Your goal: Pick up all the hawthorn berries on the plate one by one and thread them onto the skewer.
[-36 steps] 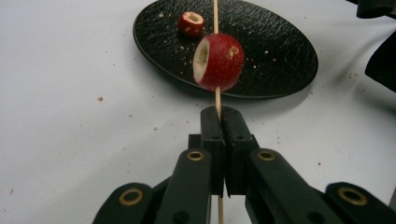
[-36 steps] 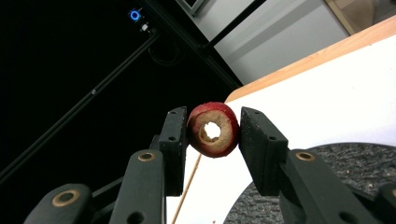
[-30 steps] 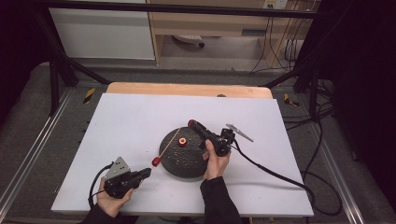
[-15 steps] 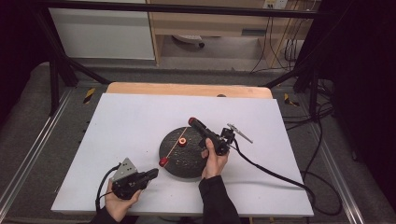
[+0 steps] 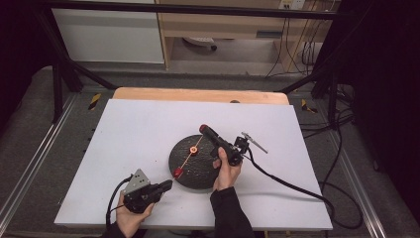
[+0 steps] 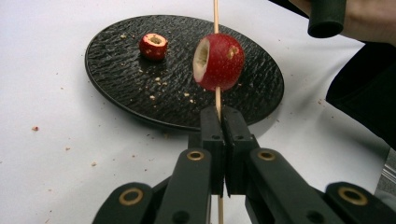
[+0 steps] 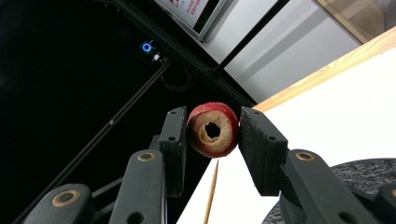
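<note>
Count so far: three red fruit pieces total – one threaded on the skewer (image 6: 216, 95), one loose on the plate (image 6: 153, 45), one pinched up in the air (image 7: 213, 129). Just one wooden skewer (image 6: 217, 100), one black plate (image 6: 121, 88). Two grippers, left (image 5: 166, 185) and right (image 5: 204, 130). One white table (image 5: 133, 134).

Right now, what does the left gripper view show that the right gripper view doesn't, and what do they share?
Left gripper view: the left hand-held gripper shut on the skewer, which runs through a red fruit piece; a smaller cored piece lies among crumbs.

Right gripper view: the right hand-held gripper clamps a cored fruit ring, its hole facing the camera, with dark framing and a wooden table edge behind.

Shared: the skewer, the black plate and the white tabletop.
</note>
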Demonstrator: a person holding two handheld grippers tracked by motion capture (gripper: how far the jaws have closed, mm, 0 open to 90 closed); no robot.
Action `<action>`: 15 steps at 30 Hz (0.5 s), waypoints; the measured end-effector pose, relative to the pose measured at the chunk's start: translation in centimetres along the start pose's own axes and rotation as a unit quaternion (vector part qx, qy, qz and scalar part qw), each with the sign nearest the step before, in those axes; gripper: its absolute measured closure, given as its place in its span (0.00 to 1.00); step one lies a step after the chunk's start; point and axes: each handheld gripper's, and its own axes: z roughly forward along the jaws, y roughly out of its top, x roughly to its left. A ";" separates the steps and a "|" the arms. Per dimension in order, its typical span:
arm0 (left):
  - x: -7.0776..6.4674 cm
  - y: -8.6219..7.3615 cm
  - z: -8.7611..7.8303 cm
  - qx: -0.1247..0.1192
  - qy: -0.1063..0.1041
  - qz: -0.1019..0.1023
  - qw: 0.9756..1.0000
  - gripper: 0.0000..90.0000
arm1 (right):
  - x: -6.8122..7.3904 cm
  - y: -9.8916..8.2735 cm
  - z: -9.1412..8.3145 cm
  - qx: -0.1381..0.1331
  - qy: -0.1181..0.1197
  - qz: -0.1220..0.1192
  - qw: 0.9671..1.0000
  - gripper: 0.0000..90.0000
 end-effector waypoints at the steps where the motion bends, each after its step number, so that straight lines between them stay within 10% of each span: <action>1: 0.0 0.0 0.0 0.000 0.000 -0.001 1.000 0.98 | 0.0 0.0 0.0 0.000 0.001 -0.001 1.000 0.70; 15: -0.1 -0.1 0.0 -0.005 0.004 -0.001 1.000 0.98 | 0.0 0.0 0.0 0.000 0.000 -0.002 1.000 0.70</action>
